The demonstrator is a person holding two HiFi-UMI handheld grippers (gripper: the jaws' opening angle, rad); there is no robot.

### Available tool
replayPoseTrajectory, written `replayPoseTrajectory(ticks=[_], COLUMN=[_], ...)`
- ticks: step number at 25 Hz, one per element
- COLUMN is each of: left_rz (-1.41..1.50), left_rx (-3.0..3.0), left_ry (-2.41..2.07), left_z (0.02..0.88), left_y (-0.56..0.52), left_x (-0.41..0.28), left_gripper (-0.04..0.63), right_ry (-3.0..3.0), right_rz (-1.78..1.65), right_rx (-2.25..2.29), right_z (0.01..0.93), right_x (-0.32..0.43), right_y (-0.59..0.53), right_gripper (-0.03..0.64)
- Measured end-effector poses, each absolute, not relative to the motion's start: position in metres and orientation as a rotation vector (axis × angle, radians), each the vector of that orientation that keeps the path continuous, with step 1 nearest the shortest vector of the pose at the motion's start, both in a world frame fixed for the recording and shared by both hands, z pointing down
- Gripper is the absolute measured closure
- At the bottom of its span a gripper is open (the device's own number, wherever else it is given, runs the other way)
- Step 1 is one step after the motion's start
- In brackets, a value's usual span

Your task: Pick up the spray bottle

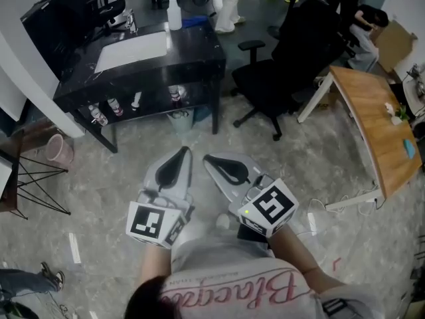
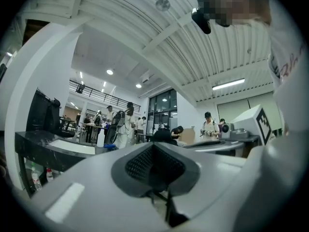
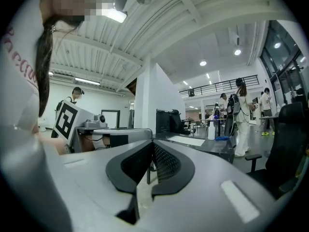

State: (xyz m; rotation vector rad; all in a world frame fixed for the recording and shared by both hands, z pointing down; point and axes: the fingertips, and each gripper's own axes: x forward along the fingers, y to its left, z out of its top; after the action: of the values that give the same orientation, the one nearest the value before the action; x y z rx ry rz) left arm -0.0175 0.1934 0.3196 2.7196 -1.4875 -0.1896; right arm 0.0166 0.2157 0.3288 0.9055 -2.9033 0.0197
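Head view is showing the person standing back from a black table, holding both grippers close to the body and well apart from anything on the worktop. The spray bottle is standing upright at the worktop's far edge, toward its far right corner, with a blue cloth lying just beside it and a white sheet covering the middle of the worktop.

The left gripper is keeping its jaws pressed together with nothing between them, and the left gripper view is confirming this: the dark pads of the left gripper are meeting along one seam, and the bottle is appearing small and far off. The right gripper is likewise looking closed and empty. In the right gripper view its pads are touching at the tip of the right gripper, and the bottle is again showing in the distance.

The bottle is looking like pale, thin plastic, so it is probably light, smooth and a little squeezable; how full it is cannot be told. A top-heavy trigger head is making tipping likely, so the narrow neck just under the trigger, or the upper body, is seeming the safest place to grip.
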Motion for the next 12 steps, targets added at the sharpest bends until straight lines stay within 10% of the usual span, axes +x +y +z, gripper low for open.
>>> replayPoseTrajectory(ticks=[12], left_rz=[-0.198], left_rx=[2.661], left_ry=[-1.559], left_z=[0.330], left_y=[0.135], left_x=[0.006], left_gripper=[0.595], right_ry=[-2.906], right_rz=[-0.003], right_rx=[0.808], right_z=[0.335], right_x=[0.040], right_y=[0.161], right_gripper=[0.615])
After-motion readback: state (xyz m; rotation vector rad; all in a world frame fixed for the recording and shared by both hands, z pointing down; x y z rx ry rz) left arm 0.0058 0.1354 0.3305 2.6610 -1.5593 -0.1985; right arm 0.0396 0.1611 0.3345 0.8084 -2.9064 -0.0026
